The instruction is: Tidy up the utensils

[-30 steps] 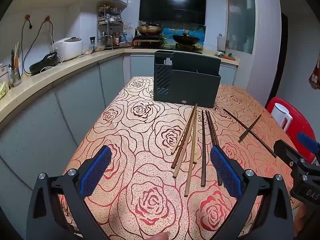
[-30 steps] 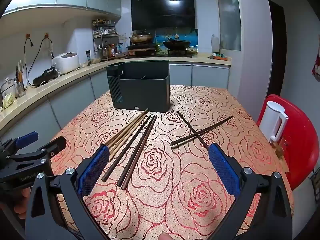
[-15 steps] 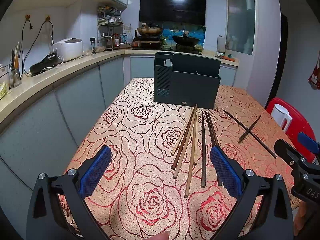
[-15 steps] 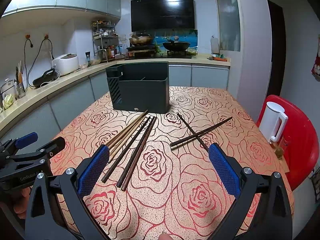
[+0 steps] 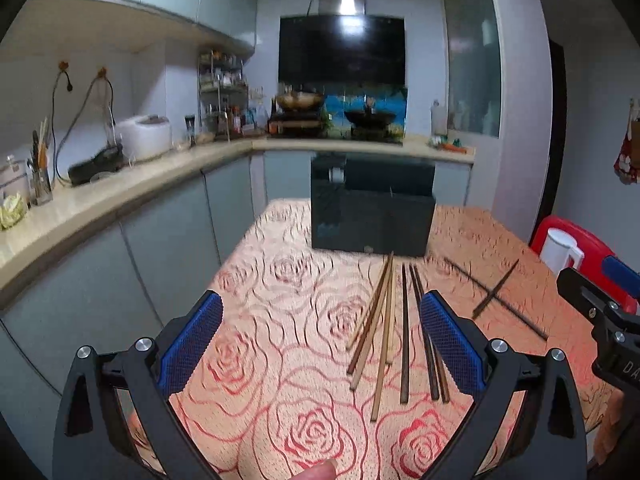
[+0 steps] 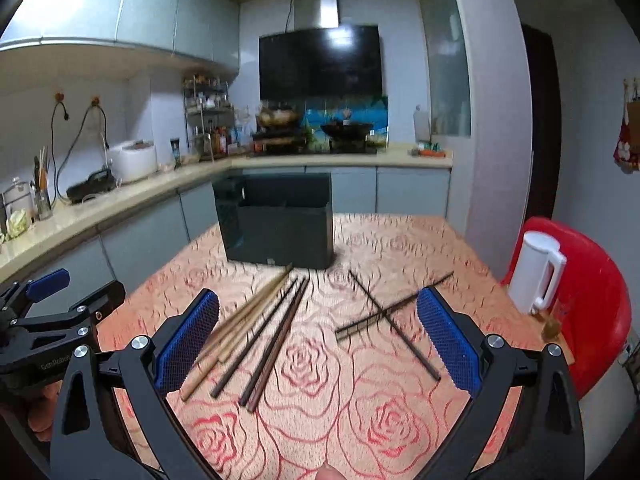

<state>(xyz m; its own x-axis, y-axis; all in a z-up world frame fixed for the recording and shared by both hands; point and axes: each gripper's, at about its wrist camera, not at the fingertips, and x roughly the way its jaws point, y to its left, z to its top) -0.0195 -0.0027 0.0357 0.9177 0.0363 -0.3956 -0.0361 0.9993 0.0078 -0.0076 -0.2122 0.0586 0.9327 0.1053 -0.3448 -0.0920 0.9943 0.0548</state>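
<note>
Several chopsticks lie on the rose-patterned table. Light wooden ones [image 5: 374, 322] [image 6: 244, 316] lie beside dark brown ones [image 5: 405, 332] [image 6: 276, 340]. Black ones [image 5: 494, 296] [image 6: 384, 316] lie crossed to the right. A dark utensil holder box [image 5: 372, 216] [image 6: 280, 224] stands behind them at the far end. My left gripper [image 5: 320, 344] is open and empty above the near table, left of the chopsticks. My right gripper [image 6: 318, 336] is open and empty, above the near ends of the dark and black chopsticks.
A white kettle [image 6: 538, 272] stands on a red chair [image 6: 592, 300] at the table's right. A kitchen counter [image 5: 100, 200] with a rice cooker [image 5: 146, 136] runs along the left and back. The tablecloth [image 6: 360, 408] covers the table to its near edge.
Both views have tilted upward and blurred, showing more of the wall and hood. The chopsticks and holder lie where they were. Both grippers stay open.
</note>
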